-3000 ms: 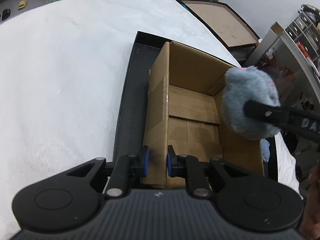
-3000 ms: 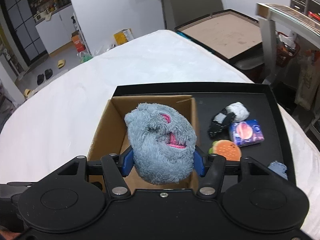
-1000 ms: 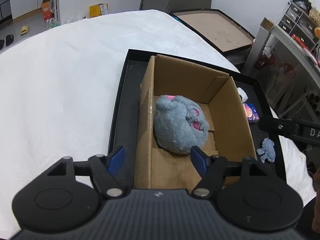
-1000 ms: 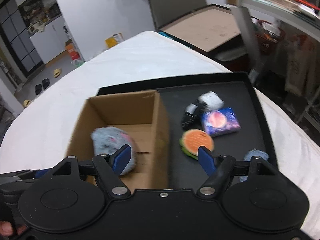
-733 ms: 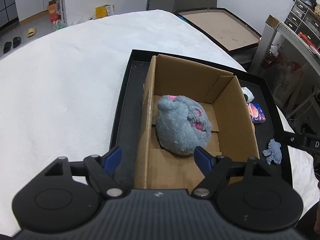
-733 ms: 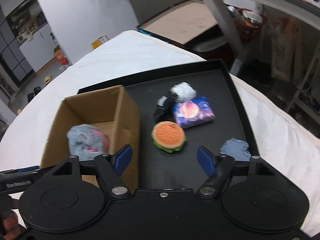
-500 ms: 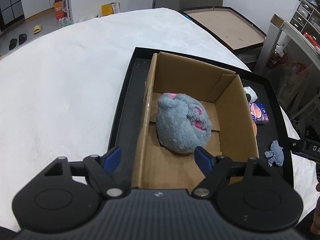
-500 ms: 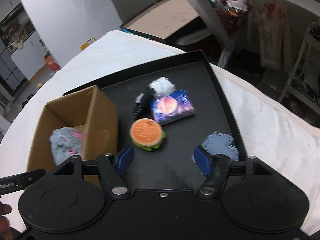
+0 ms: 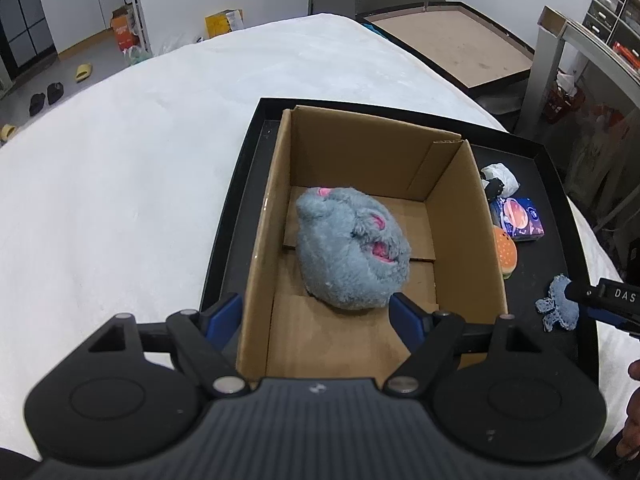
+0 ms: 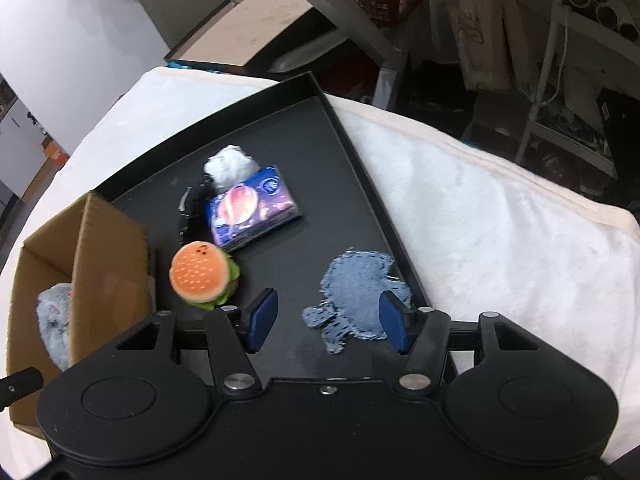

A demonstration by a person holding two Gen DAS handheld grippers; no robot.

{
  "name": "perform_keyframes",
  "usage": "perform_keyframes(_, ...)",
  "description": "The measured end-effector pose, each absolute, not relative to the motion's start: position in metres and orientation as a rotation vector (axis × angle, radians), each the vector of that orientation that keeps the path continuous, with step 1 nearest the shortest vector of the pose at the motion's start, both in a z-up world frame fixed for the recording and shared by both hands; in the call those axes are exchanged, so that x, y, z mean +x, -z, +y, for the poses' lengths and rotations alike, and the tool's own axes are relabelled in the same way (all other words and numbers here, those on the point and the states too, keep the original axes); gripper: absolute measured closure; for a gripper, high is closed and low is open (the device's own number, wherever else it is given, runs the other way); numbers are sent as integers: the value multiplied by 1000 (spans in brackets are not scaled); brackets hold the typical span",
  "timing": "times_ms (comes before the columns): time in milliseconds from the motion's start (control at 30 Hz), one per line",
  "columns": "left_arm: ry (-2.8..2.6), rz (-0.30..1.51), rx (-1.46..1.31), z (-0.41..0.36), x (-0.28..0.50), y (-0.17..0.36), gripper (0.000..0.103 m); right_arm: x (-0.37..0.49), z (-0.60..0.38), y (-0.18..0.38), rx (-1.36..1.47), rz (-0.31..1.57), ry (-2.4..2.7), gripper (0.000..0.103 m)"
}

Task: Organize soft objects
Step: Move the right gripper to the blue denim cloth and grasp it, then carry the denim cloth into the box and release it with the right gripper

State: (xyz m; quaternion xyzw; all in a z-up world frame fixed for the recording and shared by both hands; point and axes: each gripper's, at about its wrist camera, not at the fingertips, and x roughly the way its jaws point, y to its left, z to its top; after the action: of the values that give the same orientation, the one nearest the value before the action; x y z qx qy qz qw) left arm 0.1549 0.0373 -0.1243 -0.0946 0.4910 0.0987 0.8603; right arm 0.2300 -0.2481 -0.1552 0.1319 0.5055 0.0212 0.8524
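Observation:
A grey plush toy [image 9: 352,252] with pink marks lies in an open cardboard box [image 9: 460,164] on a black tray [image 9: 240,168]. My left gripper [image 9: 316,318] is open and empty above the box's near end. My right gripper [image 10: 326,322] is open and empty just above a flat blue knitted piece [image 10: 360,292] on the tray [image 10: 332,128]. A plush burger [image 10: 202,274], a purple tissue pack [image 10: 252,206] and a white-and-black soft toy [image 10: 230,168] lie on the tray right of the box [image 10: 104,256]. The grey plush [image 10: 54,320] shows inside it.
The tray sits on a white fluffy cover [image 9: 120,184] over a round surface. A metal shelf leg [image 10: 360,36] and cluttered shelves [image 10: 580,60] stand beyond the tray's right side. A framed board [image 9: 460,48] lies on the floor behind.
My right gripper let go of the grey plush into the box, then swung right across the tray to the blue knitted piece. My left gripper opened off the box wall and drew back slightly.

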Motion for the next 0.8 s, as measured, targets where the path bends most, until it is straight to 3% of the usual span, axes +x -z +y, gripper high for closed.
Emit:
perform_keyframes(500,-259,1040,-179,31,166,124,24,245,-247,188,225,1126,3,53)
perform_keyframes(633,-258,1045,-190,32,165,123,24,244,-249,186,223,1116,11,68)
perform_keyframes(800,-265,1044,-206,36,163,124,24,241,-251,178,283,1114,-26,72)
